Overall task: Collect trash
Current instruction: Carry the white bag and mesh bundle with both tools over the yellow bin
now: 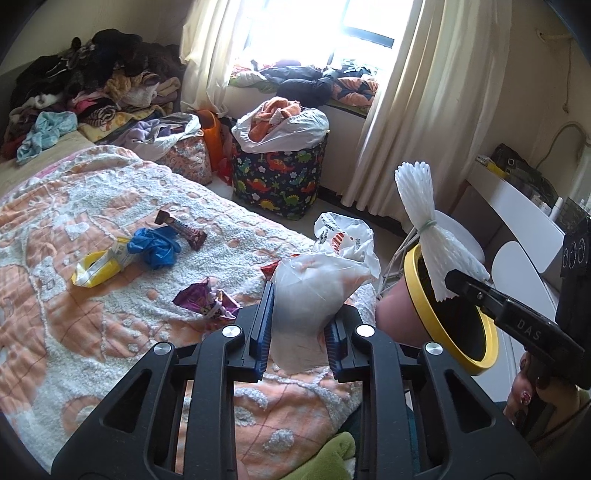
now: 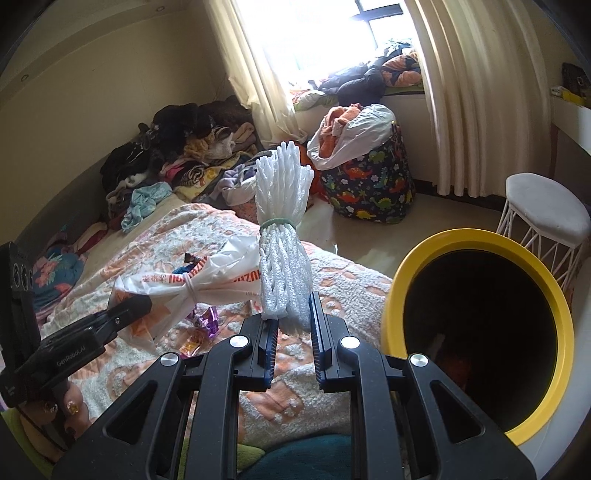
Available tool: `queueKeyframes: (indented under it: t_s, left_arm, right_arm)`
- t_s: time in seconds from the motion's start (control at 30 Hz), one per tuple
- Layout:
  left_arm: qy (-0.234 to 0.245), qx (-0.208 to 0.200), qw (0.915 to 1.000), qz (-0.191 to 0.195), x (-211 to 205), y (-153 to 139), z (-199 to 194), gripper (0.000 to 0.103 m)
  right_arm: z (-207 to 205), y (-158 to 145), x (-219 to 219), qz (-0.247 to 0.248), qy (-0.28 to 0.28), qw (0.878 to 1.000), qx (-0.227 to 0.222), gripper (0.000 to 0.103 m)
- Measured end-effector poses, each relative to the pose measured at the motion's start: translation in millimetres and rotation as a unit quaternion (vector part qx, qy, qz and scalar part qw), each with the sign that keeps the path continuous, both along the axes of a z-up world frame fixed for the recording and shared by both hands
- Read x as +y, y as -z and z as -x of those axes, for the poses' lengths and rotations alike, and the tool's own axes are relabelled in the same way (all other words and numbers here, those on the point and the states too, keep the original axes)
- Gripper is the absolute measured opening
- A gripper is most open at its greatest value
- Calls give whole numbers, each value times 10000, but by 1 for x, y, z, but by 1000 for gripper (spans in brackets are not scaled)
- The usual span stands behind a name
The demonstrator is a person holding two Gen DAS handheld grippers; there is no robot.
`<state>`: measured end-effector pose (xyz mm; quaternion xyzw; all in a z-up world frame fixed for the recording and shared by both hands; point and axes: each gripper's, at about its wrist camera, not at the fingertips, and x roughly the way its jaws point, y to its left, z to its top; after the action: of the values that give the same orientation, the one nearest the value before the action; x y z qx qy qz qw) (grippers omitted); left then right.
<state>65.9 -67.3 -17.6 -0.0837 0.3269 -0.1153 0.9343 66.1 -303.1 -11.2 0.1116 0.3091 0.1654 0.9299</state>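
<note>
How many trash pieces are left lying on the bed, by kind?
Snack wrappers: 3 — brown candy-bar wrapper, yellow packet, purple foil wrapper
Gloves: 1 — crumpled blue glove
Total: 4, not counting a partly hidden red scrap.

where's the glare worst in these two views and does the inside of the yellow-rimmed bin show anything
Left wrist view: the window is blown out to white, washing the cream curtains. Right wrist view: the same window is overexposed, while the inside of the yellow-rimmed bin is nearly black, contents too dark to tell. Both views bend straight lines and darken at the fisheye edges.
</note>
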Motion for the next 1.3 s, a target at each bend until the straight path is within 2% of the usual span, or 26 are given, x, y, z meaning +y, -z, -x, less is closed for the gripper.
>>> queueKeyframes:
  t_s: [0.7, 1.3]
  left_arm:
    - [455, -62, 9989, -85, -44, -3, -3, 18]
    - [980, -97, 9950, -163, -91, -1, -6, 18]
  right_arm:
    - [-3, 5, -62, -320, 806, 9962, 76, 16]
    - [-1, 16, -116, -560, 1467, 9873, 234, 16]
